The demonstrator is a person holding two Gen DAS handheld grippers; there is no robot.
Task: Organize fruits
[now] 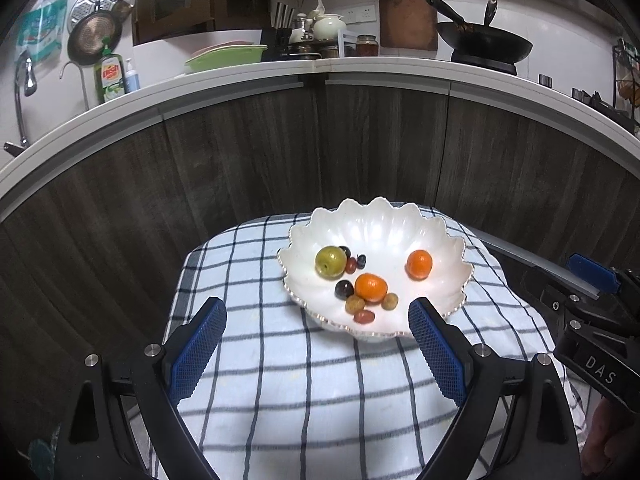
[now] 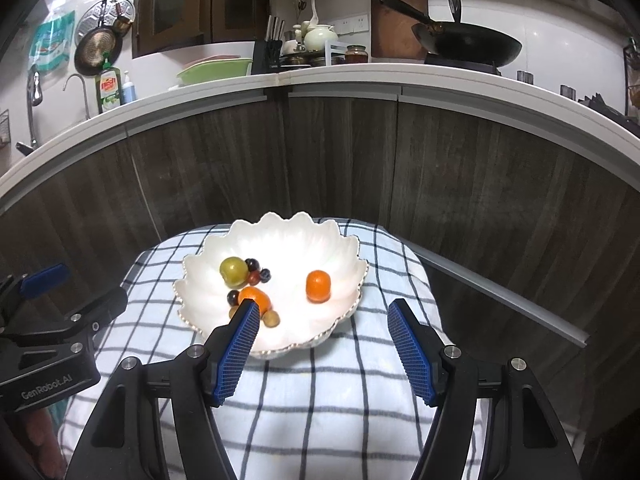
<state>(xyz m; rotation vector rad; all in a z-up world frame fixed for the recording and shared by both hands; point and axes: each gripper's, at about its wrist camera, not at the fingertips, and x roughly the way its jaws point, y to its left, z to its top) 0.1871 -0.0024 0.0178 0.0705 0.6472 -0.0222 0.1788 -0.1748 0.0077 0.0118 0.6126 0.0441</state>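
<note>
Fruits sit in our scalloped bowl (image 1: 440, 240) mid-worktop; both tongs, left (image 1: 316, 328) and right (image 2: 320, 328), released, empty; sorting seems finished.

White bowl (image 1: 376, 232), orange tangerines (image 1: 371, 287), blue-checked white cloth (image 1: 312, 384).

The bench (image 1: 248, 420) is covered by a white cloth (image 1: 320, 380) with a dark blue check pattern; the cloth hangs over the rounded edges on both sides. One item rests directly on the cloth: a white scalloped bowl (image 1: 380, 224) with a beaded rim, placed toward the far end, slightly right of centre in the left wrist view. In the right wrist view, the cloth (image 2: 320, 400) and bowl (image 2: 288, 236) appear the same way. The near half of the cloth carries nothing. A dark wood-grain cabinet front (image 1: 240, 168) stands directly behind the bench.
</note>
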